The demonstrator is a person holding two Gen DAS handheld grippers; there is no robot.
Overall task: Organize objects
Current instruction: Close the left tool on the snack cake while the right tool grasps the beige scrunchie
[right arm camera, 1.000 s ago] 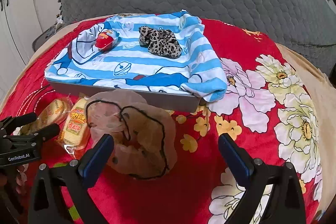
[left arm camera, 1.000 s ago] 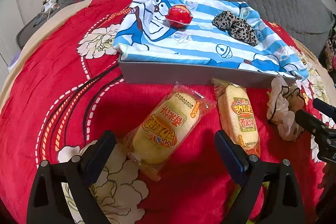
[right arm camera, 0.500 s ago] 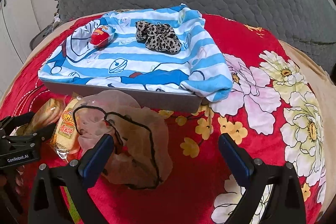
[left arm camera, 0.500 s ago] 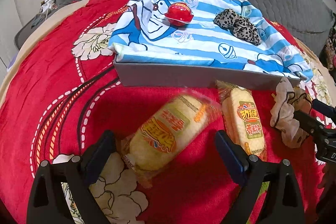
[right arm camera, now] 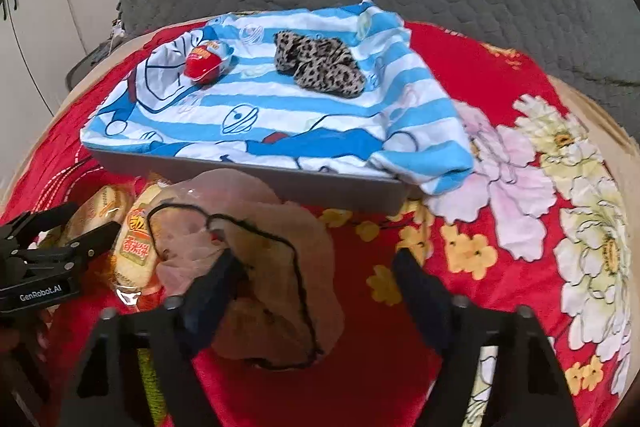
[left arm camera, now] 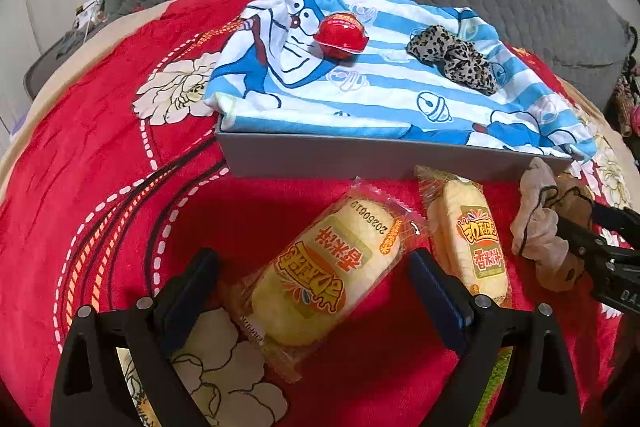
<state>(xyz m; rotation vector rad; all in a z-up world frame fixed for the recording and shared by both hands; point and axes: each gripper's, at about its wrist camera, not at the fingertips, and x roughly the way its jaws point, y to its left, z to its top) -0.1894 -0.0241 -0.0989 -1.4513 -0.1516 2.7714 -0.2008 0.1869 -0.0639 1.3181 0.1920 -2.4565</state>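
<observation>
In the left wrist view, the left gripper (left arm camera: 314,275) hangs with its fingers wide apart over a wrapped bread roll (left arm camera: 324,277) that lies slantwise on the red floral blanket (left arm camera: 100,187); the roll sits between the two fingers, and whether either one touches the wrapper cannot be told. A second wrapped roll (left arm camera: 470,239) lies just to its right, near the front wall of a grey tray (left arm camera: 360,159). The tray is lined with a blue striped cartoon cloth (left arm camera: 380,95), on which rest a red capsule toy (left arm camera: 341,35) and a leopard scrunchie (left arm camera: 456,57), well apart. At the right edge the right gripper (left arm camera: 576,223) reaches into a pale sheer scrunchie (left arm camera: 538,227). In the right wrist view, the right gripper (right arm camera: 320,267) is spread open, its left finger buried in that pale scrunchie (right arm camera: 260,267), its right finger above bare blanket (right arm camera: 500,227). The left gripper (right arm camera: 76,219) shows at the left edge, over the rolls (right arm camera: 134,247). Beyond stands the tray (right arm camera: 320,187) with toy (right arm camera: 204,63) and leopard scrunchie (right arm camera: 320,65).
</observation>
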